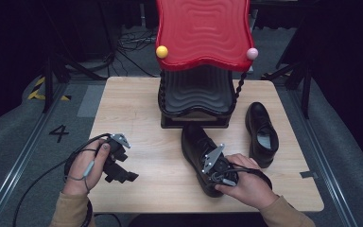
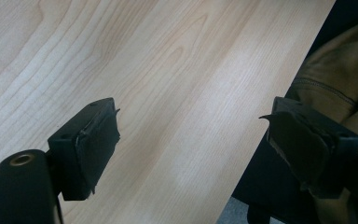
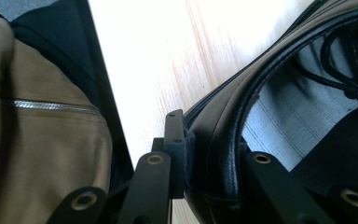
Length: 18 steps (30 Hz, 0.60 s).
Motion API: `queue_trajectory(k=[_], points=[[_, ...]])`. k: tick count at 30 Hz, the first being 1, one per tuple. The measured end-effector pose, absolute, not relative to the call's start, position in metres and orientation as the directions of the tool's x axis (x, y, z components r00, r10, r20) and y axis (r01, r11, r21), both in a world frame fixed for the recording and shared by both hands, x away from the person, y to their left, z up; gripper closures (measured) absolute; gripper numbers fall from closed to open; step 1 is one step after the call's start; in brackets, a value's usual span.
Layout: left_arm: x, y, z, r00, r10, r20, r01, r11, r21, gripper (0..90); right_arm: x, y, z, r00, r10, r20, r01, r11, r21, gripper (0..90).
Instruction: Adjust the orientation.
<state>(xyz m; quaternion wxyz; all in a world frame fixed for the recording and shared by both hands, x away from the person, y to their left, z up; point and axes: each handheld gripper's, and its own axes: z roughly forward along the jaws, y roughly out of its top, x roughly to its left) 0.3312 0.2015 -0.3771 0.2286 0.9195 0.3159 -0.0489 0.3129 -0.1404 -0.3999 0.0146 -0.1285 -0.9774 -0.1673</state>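
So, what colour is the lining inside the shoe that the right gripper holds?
Light grey with fine stripes inside the black shoe, clearest in the right gripper view.

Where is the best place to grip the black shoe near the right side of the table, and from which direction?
Grip the far shoe at its heel collar, coming from above with one jaw inside the opening. It stands upright with the opening facing up, and that rim looks thin and firm. The right hand-held gripper holds the near shoe the same way.

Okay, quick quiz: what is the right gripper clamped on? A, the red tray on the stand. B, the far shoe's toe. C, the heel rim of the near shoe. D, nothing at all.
C: in the right gripper view the right gripper has one jaw outside and one inside the near shoe at its heel rim.
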Motion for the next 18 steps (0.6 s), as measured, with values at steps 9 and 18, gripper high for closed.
queue_trajectory(k=[9, 18], points=[[0.338, 0.195, -0.377, 0.804, 0.547, -0.234, 0.593, -0.705, 0.390, 17.0, 0.307, -0.135, -0.415, -0.956, 0.283, 0.082, 0.294, 0.900, 0.320, 75.6], [0.337, 0.197, -0.378, 0.802, 0.547, -0.240, 0.596, -0.703, 0.388, 17.0, 0.311, -0.143, -0.405, -0.943, 0.302, 0.142, 0.334, 0.862, 0.381, 60.3]])
